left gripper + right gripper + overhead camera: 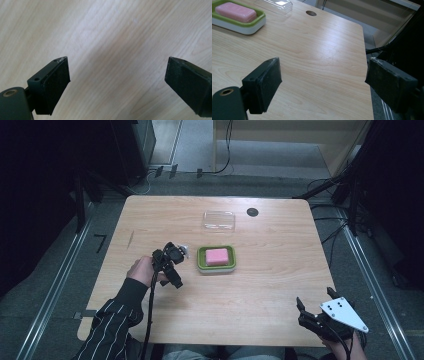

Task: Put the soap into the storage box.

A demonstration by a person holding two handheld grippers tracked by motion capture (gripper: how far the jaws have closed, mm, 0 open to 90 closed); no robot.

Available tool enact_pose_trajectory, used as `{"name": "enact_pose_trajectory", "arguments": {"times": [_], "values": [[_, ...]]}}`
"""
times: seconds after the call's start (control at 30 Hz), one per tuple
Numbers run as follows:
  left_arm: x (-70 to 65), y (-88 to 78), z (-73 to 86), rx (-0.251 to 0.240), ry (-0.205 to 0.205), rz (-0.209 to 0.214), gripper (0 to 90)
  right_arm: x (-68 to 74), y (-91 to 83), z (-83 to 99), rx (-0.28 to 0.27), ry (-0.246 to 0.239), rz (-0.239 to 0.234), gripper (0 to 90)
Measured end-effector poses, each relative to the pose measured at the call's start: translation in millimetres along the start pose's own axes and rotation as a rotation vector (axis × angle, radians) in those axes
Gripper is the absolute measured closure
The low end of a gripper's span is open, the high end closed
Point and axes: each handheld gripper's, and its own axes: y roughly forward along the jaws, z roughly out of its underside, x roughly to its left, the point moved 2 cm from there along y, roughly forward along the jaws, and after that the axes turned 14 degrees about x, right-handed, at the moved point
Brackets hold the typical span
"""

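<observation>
Soap [217, 256] — a pink bar — lies flat inside a soap dish [202, 261] with a green rim and a white base, near the middle of the wooden table [260, 290]. In the right gripper view the same bar [236, 12] sits lengthwise in the dish [249, 27], at the upper left corner of that picture.

Just left of the dish in the high view hovers the left gripper [175, 256], held in a hand [142, 270] that comes out of a dark pinstriped sleeve [112, 327]; it stands close beside the dish, apart from it. Its own view looks down on bare wood, and there the left gripper [117, 72] has its jaws spread wide with nothing between them.

Beyond the dish, toward the far edge of the table, lies a clear plastic lid [219, 220], apart from the dish, and just to its right is a round dark hole [252, 212] in the tabletop.

Well away from all this, at the near right corner of the table, rests the right gripper [306, 312] with its grey three-cornered plate [342, 312] on top. In its own view the right gripper [323, 72] is also released — jaws wide apart over bare wood near the table's right edge, holding nothing.
</observation>
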Motion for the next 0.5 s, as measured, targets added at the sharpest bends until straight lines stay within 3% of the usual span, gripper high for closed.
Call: {"name": "enact_pose_trajectory", "arguments": {"times": [0.13,0.5], "values": [[-6.7,5.0,16.8,0.015,-0.033,-0.018,6.2,-0.2,0.0,-0.1,-0.004,-0.005,-0.001,13.5],[-12.1,21.4,33.2,0.036,-0.064,0.042,6.2,0.8,1.1,-1.1,-0.004,-0.009,-0.008,13.5]]}}
